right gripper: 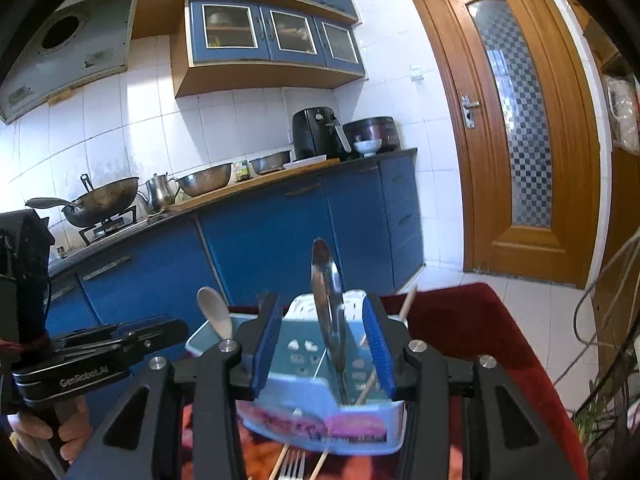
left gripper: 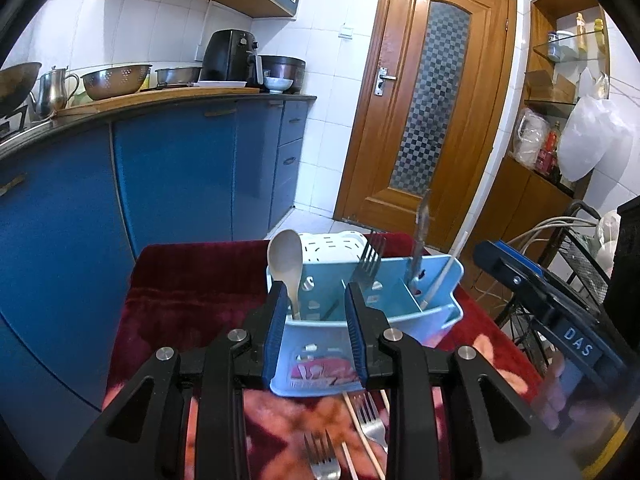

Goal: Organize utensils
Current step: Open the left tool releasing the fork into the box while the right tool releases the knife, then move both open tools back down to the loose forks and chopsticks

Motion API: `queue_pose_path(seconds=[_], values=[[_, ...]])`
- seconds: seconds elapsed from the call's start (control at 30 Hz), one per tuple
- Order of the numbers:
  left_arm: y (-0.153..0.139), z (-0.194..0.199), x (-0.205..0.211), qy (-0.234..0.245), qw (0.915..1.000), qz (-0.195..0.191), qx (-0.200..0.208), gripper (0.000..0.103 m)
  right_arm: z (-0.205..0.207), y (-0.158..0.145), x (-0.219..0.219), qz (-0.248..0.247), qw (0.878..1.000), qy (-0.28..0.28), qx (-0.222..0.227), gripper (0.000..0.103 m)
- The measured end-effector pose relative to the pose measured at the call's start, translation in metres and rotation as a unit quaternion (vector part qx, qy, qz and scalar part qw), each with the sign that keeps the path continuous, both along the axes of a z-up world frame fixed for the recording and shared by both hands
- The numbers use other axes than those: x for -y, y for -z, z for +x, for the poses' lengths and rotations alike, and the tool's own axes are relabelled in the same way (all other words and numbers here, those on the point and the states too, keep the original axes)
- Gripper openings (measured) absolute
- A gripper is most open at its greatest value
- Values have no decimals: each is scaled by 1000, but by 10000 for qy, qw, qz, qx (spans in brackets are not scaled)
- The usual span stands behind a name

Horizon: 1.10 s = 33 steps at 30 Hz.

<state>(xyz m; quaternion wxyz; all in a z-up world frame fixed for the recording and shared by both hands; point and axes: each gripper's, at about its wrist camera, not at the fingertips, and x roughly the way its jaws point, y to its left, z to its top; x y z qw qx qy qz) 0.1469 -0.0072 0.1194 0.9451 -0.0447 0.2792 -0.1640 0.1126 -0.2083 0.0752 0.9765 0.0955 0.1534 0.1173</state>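
A light blue utensil caddy (left gripper: 440,312) (right gripper: 304,360) stands on the red cloth. It holds a pale spoon (left gripper: 285,256) (right gripper: 216,312) in its left section and a fork (left gripper: 370,260) in the middle. A knife (left gripper: 420,236) (right gripper: 326,300) and a chopstick (left gripper: 444,272) (right gripper: 408,302) stand in the right section. My left gripper (left gripper: 316,296) is open just before the spoon and fork sections, gripping nothing. My right gripper (right gripper: 320,304) is open, and the knife stands beyond its gap, untouched. Loose forks (left gripper: 320,456) (right gripper: 292,466) and chopsticks (left gripper: 360,428) lie on the cloth below.
A white perforated basket (left gripper: 332,246) sits behind the caddy. Blue kitchen cabinets (left gripper: 172,184) run along the left, and a wooden door (left gripper: 424,112) is beyond the table. A wire rack with cables (left gripper: 576,256) stands at the right. A hand (right gripper: 36,432) holds the left gripper's body (right gripper: 100,352).
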Motion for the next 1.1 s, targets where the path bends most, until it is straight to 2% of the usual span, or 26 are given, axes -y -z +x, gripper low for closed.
queue_pose_path(seconds=[0.33,0.53,0.87,1.1], values=[[-7,-32,-3,-6,9999,33,-131,30,-43,-3,7,182,9989,-126,-417,45],[1,-53,-4,-16,9995,84,-320,35,-62,5,7,129,9969,-166,-756,46],[28,-76,-7,-65,9966,86,-823,36,-84,43,12,170,9876,-266,-1539,47],[52,-81,-7,-126,9929,196,-1166,36,-90,70,16,188,9812,-243,-1904,51]])
